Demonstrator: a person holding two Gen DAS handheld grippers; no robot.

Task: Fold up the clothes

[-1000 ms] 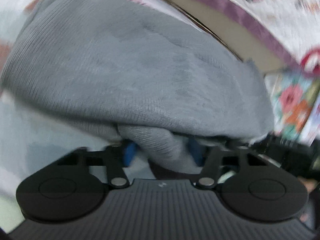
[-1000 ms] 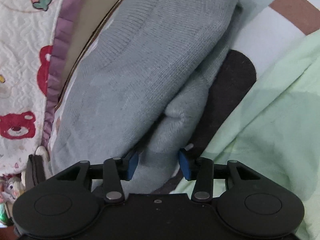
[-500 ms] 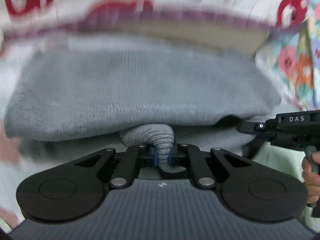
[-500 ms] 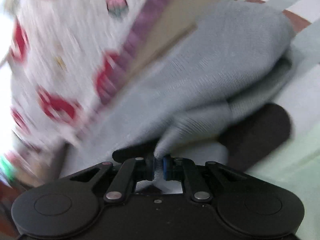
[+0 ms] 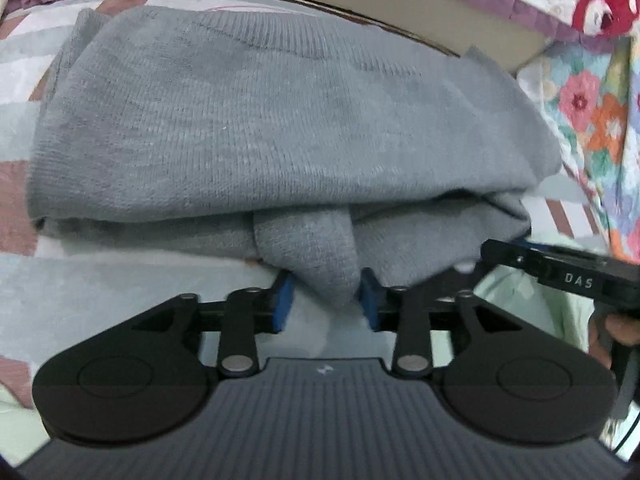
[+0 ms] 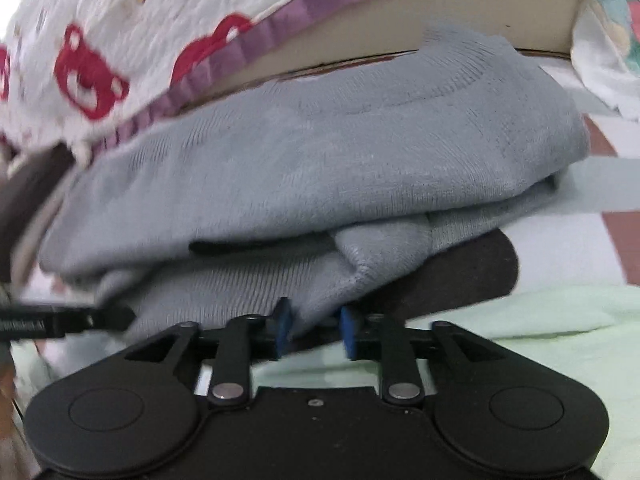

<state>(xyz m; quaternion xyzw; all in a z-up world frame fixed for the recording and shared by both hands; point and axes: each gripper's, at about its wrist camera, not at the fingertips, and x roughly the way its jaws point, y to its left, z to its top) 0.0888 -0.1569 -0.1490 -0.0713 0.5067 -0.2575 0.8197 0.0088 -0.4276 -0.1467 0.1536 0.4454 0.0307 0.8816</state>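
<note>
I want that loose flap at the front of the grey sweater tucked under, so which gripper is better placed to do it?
Left, probably. The left gripper has the hanging flap of the grey sweater squarely between its opening jaws. The right gripper, also opening, sits at a lower front edge, off to one side.

A white quilt point(image 6: 120, 20) with red bears and a purple frill lay behind; a floral cloth point(image 5: 592, 120) sat right, pale green fabric point(image 6: 540, 340) nearest.
</note>
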